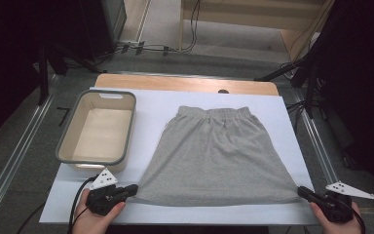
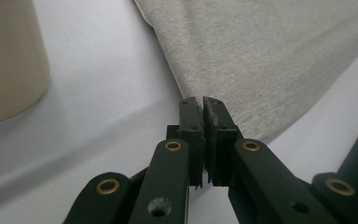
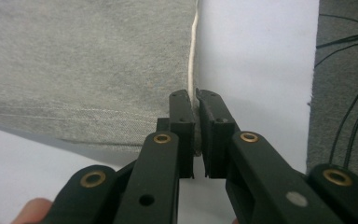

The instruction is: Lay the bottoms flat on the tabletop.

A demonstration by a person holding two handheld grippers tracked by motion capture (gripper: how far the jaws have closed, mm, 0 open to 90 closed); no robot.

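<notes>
While the grey skirt [image 1: 219, 156] lies flat at the centre of the white-covered bench [image 1: 282, 112], the left hand-held gripper [image 1: 131, 189] is clamped on its 7 o'clock hem corner, the right hand-held gripper [image 1: 303, 191] on its 5 o'clock corner; a beige tub [image 1: 68, 141] sits at 9 o'clock

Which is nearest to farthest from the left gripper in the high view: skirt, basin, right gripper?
From the left gripper:
1. Grey skirt, hem corner clamped in its jaws.
2. Beige basin, just beyond it, table's left.
3. Right gripper, at the hem's opposite corner.
</notes>
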